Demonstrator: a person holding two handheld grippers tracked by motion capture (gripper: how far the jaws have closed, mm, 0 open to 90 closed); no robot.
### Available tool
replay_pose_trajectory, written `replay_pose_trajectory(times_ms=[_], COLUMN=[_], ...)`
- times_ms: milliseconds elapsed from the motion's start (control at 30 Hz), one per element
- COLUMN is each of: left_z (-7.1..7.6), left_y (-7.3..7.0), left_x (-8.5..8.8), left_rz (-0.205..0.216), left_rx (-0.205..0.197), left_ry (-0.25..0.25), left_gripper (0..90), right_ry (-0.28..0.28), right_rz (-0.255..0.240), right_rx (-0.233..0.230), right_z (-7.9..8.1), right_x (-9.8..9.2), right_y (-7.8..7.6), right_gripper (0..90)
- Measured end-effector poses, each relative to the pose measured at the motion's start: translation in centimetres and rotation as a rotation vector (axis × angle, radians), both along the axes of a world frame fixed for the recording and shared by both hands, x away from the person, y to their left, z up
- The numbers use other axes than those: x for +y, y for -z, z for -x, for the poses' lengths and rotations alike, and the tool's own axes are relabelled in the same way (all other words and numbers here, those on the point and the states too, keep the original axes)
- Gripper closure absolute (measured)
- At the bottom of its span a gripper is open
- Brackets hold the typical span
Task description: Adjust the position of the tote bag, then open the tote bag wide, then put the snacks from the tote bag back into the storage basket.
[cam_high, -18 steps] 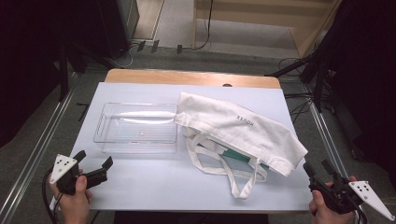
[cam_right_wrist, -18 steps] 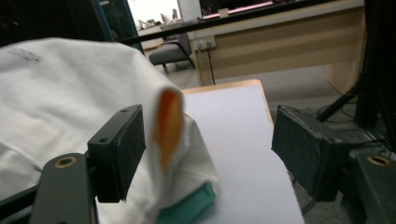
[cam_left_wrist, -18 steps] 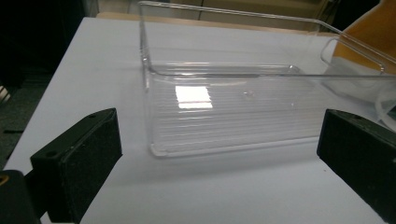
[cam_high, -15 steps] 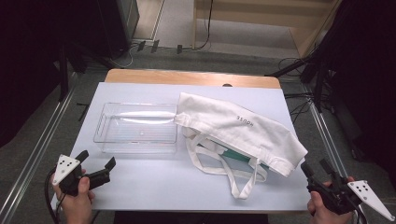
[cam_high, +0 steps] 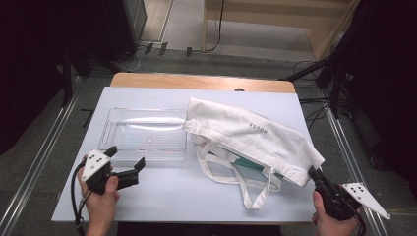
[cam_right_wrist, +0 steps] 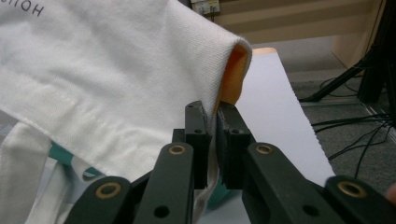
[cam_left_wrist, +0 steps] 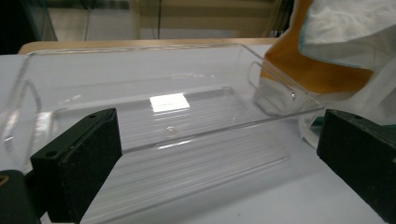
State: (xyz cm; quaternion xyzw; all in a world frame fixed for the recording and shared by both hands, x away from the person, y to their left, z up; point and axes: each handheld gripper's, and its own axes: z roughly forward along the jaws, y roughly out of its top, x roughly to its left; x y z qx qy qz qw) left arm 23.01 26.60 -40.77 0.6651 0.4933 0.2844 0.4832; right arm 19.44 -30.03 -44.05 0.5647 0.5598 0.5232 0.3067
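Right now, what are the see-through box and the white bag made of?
The clear rectangular box with handle cut-outs looks like hard, glossy plastic: the table shows through it, a lamp glints off its ribbed floor, and its edges stay crisp. The white bag with long straps looks like matt woven cloth, probably cotton canvas: a fine weave and stitched hem show in the right gripper view, and it sags into soft folds.

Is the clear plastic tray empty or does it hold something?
Empty: through the clear plastic tray only its bare ribbed floor and a light reflection show.
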Motion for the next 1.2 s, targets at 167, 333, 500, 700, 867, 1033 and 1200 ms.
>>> replay_pose_trajectory(times_ms=[167,333,500,700,867,1033,1200], left_z=[-1.9,-3.5,-5.3,-6.5,-7.6,-8.1,-8.6], left_y=[-0.8,-1.3,-1.6,-1.8,-1.9,-2.1,-1.7], left_x=[-3.3,-6.3,-9.6,-11.5,-12.2,-12.5,-12.2], left_rz=[0.002,0.003,0.013,0.023,0.055,0.095,0.120], left_rx=[0.007,0.016,0.028,0.026,0.068,0.087,0.138], left_ry=[0.084,0.144,0.208,0.219,0.274,0.316,0.349], left_gripper=[0.0,0.0,0.0,6.3,15.9,39.5,70.2], right_ry=[0.012,0.072,0.112,0.096,-0.017,0.014,0.017], right_rz=[0.055,0.088,0.096,0.029,-0.022,-0.025,-0.012], right_rx=[-0.023,-0.043,-0.054,-0.044,0.039,0.046,0.035], right_z=[-0.3,-1.1,-1.3,-1.1,-1.5,-1.7,-2.1], right_x=[-0.4,-1.0,-1.6,-1.7,-1.2,-0.6,-0.7], right_y=[-0.1,-0.4,-0.3,0.0,0.7,1.0,1.0], right_gripper=[87.7,88.0,88.0,70.3,38.5,60.9,71.8])
